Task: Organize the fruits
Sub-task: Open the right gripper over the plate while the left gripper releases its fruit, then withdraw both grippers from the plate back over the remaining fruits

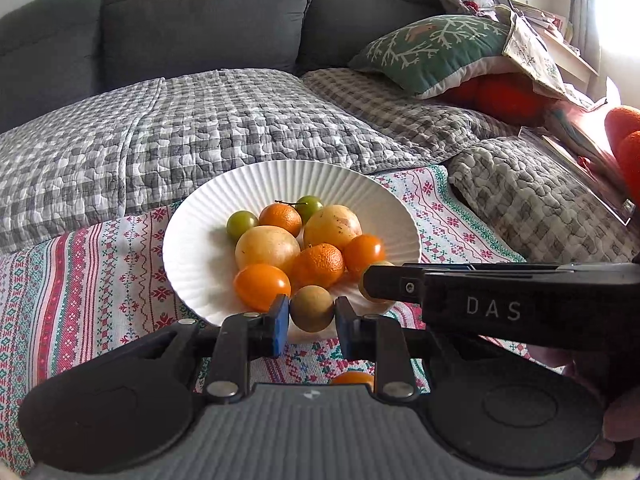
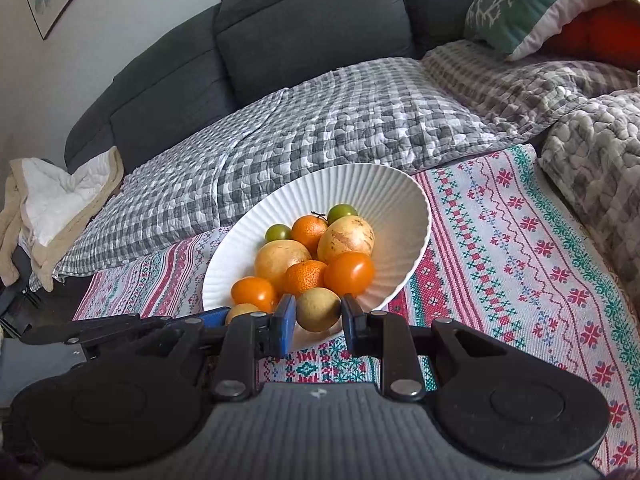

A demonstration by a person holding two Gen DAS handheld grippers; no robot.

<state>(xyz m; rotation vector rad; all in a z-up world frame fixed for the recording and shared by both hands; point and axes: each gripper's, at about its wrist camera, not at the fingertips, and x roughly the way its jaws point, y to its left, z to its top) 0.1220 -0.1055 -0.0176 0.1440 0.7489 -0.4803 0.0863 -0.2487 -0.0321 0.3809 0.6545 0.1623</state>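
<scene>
Over the near rim of the white bowl [image 1: 192,248], my left gripper [image 1: 312,314] was clenched on a small brown fruit [image 1: 311,308], held ready to join the pile. From the right wrist, my right gripper [image 2: 318,316] likewise pinched a second brown fruit [image 2: 318,309] at the bowl's edge, beside the orange tomatoes [image 2: 349,273], for the same drop.

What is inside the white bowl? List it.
The white bowl holds two green tomatoes, two mandarins, two large yellow fruits and two orange tomatoes. The left gripper and right gripper each hold a brown fruit at its near rim. Anything under the pile is covered.
</scene>
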